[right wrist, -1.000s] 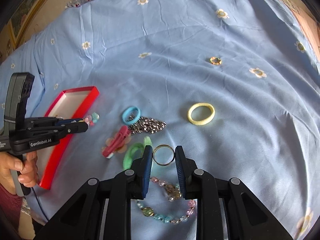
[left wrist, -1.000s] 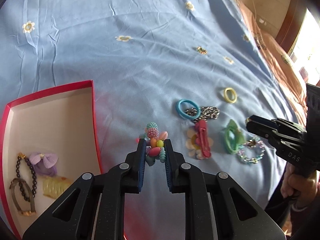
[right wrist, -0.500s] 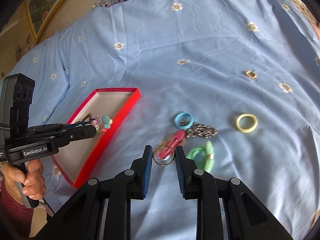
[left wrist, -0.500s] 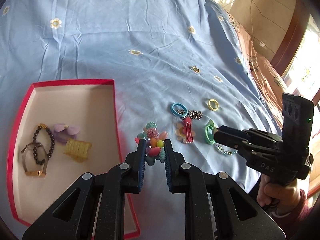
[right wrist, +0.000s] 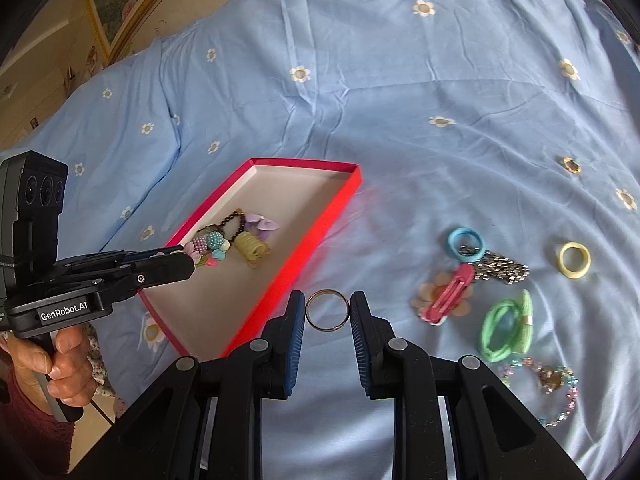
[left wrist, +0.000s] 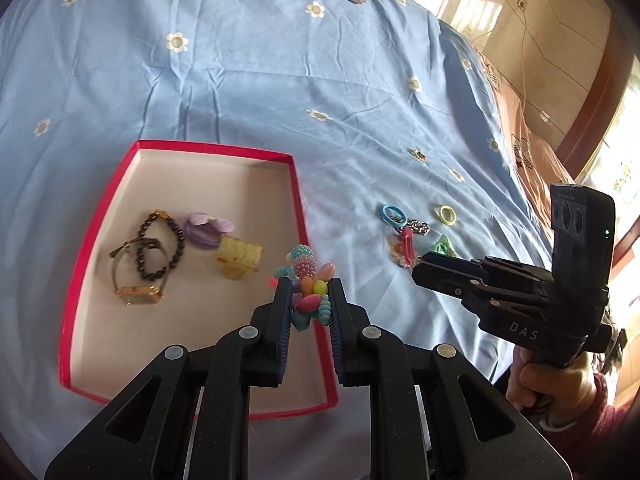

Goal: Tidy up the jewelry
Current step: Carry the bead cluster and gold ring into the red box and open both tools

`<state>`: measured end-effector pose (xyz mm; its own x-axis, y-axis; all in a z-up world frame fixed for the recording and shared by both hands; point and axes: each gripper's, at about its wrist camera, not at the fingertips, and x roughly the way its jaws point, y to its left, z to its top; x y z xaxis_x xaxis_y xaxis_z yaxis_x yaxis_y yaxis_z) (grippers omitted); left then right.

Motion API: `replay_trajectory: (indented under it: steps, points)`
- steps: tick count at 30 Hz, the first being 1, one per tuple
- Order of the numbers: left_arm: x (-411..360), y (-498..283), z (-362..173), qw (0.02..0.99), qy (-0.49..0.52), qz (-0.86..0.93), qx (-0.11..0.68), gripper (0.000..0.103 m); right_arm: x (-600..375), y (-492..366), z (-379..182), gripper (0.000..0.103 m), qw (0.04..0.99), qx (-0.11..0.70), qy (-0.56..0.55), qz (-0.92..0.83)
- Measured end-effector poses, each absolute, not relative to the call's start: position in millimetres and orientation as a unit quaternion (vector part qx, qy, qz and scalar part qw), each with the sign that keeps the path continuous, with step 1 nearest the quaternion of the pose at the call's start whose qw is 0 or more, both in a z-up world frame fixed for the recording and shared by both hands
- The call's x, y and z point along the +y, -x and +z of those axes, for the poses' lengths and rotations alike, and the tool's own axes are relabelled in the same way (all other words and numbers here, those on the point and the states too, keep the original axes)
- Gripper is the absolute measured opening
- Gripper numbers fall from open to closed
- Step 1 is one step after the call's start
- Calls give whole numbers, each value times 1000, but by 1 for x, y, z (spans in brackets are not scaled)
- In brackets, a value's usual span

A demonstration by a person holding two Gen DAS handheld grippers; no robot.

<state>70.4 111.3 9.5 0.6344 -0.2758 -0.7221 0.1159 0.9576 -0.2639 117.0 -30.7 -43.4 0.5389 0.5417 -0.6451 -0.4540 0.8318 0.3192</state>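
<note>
Left gripper (left wrist: 307, 300) angled down over red box's (left wrist: 298, 188) right edge, clamping lumpy pastel bead cluster (left wrist: 308, 280), right gripper (right wrist: 327, 312) pinching thin metal ring (right wrist: 327, 311).

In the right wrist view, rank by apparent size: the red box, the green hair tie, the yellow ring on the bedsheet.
1. red box
2. green hair tie
3. yellow ring

The hair tie lies nearer the camera, which flatters it.

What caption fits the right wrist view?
Right gripper holds a ring beside the red box; left gripper carries a bead bracelet over it.
</note>
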Motion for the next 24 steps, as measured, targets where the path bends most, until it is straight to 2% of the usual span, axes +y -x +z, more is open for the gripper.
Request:
replay_trajectory:
  steps: [12,24]
  points:
    - [155,-53,-3,897,128,-68,417,15,30,-116,-39,23,856,387,-30,341]
    - [190,-50,-27,888,152,-43,432,15,87,-125,-59,23,830,411,6,377]
